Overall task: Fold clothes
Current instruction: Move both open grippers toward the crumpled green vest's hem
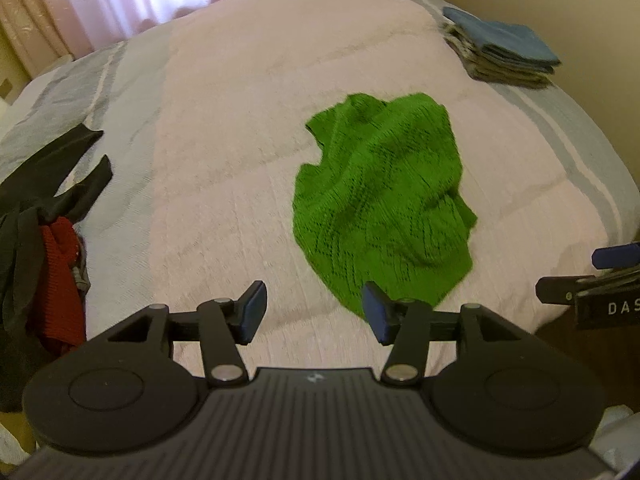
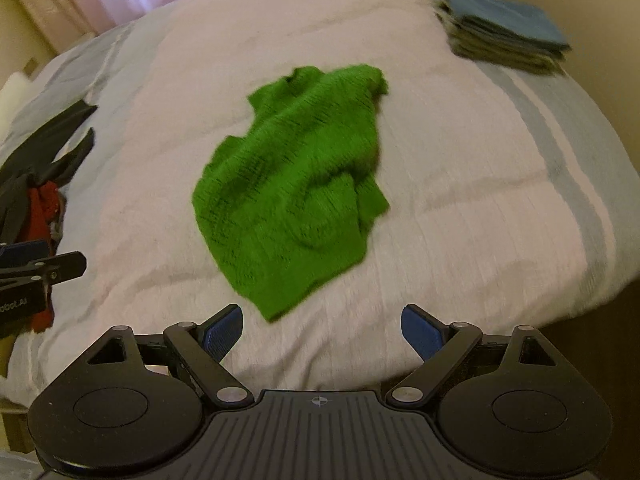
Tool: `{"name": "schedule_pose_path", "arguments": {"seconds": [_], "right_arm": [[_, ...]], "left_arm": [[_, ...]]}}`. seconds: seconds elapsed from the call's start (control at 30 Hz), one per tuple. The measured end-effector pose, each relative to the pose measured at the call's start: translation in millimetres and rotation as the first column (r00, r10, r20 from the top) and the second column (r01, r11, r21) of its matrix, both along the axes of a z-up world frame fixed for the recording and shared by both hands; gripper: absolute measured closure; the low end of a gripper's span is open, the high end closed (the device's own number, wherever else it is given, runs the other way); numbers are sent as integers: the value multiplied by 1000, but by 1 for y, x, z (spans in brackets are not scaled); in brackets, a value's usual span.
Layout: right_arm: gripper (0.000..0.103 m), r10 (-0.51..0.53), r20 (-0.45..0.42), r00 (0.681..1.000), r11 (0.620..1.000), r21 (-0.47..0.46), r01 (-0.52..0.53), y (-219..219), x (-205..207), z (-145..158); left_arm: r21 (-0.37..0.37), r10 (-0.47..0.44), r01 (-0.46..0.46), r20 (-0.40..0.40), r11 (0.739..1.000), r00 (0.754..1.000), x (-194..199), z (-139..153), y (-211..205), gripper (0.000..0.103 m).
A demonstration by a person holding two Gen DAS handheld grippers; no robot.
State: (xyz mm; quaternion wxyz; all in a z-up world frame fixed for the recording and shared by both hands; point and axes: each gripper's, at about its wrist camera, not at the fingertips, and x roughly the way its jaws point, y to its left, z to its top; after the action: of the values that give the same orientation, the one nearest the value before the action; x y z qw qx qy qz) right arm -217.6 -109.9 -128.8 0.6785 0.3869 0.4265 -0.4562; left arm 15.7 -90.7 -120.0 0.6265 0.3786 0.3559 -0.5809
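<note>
Bed (image 1: 224, 168) holds crumpled green knit top (image 1: 384, 200) just ahead of both empty, spread hand-held grippers

We count one green knitted garment (image 1: 380, 200) lying crumpled on one bed (image 1: 224, 128). We count one stack of folded clothes (image 1: 500, 50) at the far right corner, and one heap of unfolded clothes (image 1: 44, 216) at the left edge, showing black and red pieces whose number we cannot tell. We see two claws, the left claw (image 1: 314, 312) and the right claw (image 2: 322, 330), each with two blue-padded fingers.
</note>
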Motion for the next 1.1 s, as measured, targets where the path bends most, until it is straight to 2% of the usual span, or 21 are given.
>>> {"name": "schedule_pose_path", "arguments": {"seconds": [0.27,0.43,0.67,0.9,1.0,1.1], "right_arm": [[14,-80,1,997,995,54,80,30,-20,-14],[14,-48,3,999,998,51,48,21,-23,-16],[14,28,-6,1000,999,34,-28,-21,-45,-15],[14,113,-10,994,993,20,-113,-75,-79,-16],[14,139,-21,990,990,17,-138,-96,-95,-22],[14,144,-38,989,989,37,-142,-112,-110,-31]], "left_arm": [[45,-74,74,-11,996,997,-8,-17,24,54],[65,-72,72,-15,995,997,-13,-22,29,53],[86,15,-16,19,996,1000,-26,-26,11,52],[79,78,-79,15,994,997,-73,-27,-26,49],[59,109,-109,0,992,994,-95,-31,-40,44],[66,153,-152,-4,986,988,-112,-43,-51,44]]}}
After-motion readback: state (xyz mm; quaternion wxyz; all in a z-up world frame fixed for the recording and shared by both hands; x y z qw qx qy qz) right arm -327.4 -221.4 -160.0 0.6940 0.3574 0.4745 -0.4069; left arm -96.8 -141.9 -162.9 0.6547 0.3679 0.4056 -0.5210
